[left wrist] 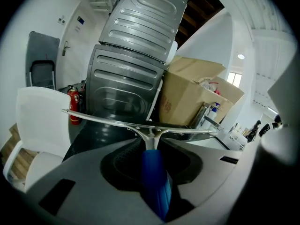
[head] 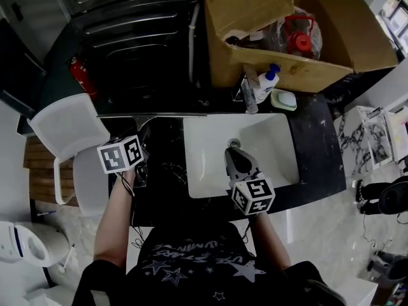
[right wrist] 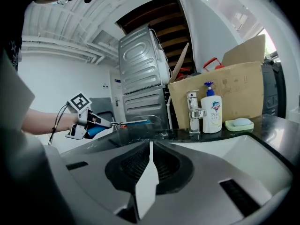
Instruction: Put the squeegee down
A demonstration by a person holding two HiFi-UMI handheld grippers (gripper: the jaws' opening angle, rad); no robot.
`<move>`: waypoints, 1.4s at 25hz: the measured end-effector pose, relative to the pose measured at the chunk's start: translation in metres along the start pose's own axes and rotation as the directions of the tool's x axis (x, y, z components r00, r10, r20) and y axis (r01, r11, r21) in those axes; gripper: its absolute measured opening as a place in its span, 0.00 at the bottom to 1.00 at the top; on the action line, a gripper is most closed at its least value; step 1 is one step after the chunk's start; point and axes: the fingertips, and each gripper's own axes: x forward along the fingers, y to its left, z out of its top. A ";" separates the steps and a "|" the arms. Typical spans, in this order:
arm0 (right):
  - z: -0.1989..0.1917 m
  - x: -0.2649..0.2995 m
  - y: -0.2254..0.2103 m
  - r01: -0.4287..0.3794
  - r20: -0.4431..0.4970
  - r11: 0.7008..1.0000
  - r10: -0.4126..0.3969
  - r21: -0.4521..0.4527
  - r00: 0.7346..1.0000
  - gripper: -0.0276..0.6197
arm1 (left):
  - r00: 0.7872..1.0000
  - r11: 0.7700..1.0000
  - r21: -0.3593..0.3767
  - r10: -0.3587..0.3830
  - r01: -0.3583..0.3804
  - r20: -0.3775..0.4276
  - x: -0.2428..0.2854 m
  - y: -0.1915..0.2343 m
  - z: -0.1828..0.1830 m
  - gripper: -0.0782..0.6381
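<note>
Grey appliance [left wrist: 133, 64] behind squeegee [left wrist: 152, 136] — cardboard box [left wrist: 187, 97] beside.

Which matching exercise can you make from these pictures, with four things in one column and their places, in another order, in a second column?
Things:
1. blue-handled metal squeegee
2. white soap bottle with blue pump
3. red fire extinguisher
4. right gripper

Places:
A. over the white sink basin
B. on the floor beside the white plastic chair
C. between the jaws of the left gripper
D. beside the metal faucet

Pairs: 1-C, 2-D, 3-B, 4-A.
</note>
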 end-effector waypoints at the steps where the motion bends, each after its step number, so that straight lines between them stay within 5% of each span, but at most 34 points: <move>1: -0.001 0.004 -0.001 -0.008 -0.005 1.000 0.008 0.001 1.000 0.13 | 1.000 1.000 -0.012 0.010 -0.010 -0.006 0.007 0.002 0.001 0.30; 8: -0.008 0.022 -0.012 -0.026 -0.029 0.999 0.026 0.019 0.999 0.13 | 0.995 0.992 -0.086 0.085 -0.089 -0.044 0.051 0.011 0.007 0.30; 35: -0.019 0.027 -0.026 -0.027 -0.043 0.998 0.029 0.058 0.999 0.13 | 0.963 0.983 0.009 0.182 -0.184 -0.201 0.104 0.019 -0.013 0.30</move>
